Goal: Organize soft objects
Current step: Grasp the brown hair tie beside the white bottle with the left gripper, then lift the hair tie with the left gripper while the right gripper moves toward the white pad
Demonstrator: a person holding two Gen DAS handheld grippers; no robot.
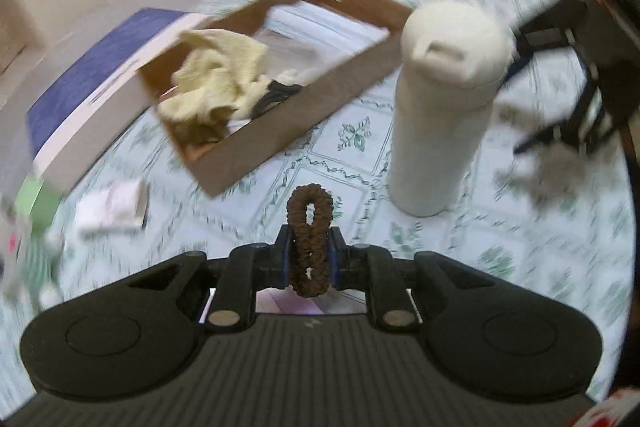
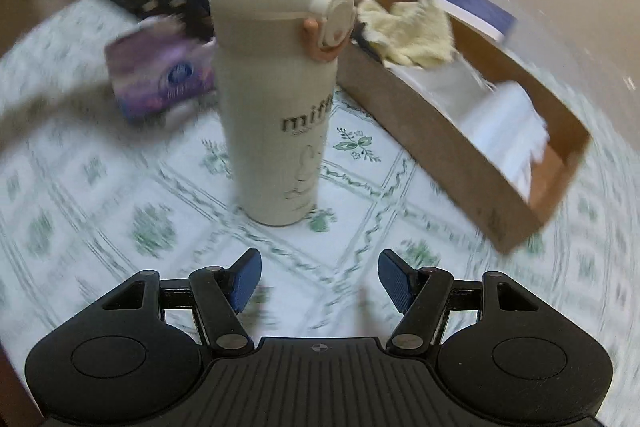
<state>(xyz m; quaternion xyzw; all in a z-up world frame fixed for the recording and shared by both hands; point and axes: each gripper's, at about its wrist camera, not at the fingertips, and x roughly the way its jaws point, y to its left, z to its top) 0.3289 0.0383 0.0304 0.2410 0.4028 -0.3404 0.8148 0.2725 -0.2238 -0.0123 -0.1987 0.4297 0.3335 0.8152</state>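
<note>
Far left on the floral-patterned bench (image 1: 360,163): a long brown cardboard box (image 1: 280,131), already holding a crumpled pale-yellow cloth (image 1: 216,75) and folded white fabric (image 1: 328,23). So, partly done. Near centre: left gripper (image 1: 311,251), fingers clamped on a brown fuzzy hair scrunchie (image 1: 310,239), held above the bench, not yet boxed. Right of that: a tall cream insulated bottle (image 2: 276,107), upright, printed "miff", rest hidden. Behind it, a blurred purple packet (image 2: 160,75), writing unreadable. Right gripper (image 2: 320,283): fingers apart, nothing between.
</note>
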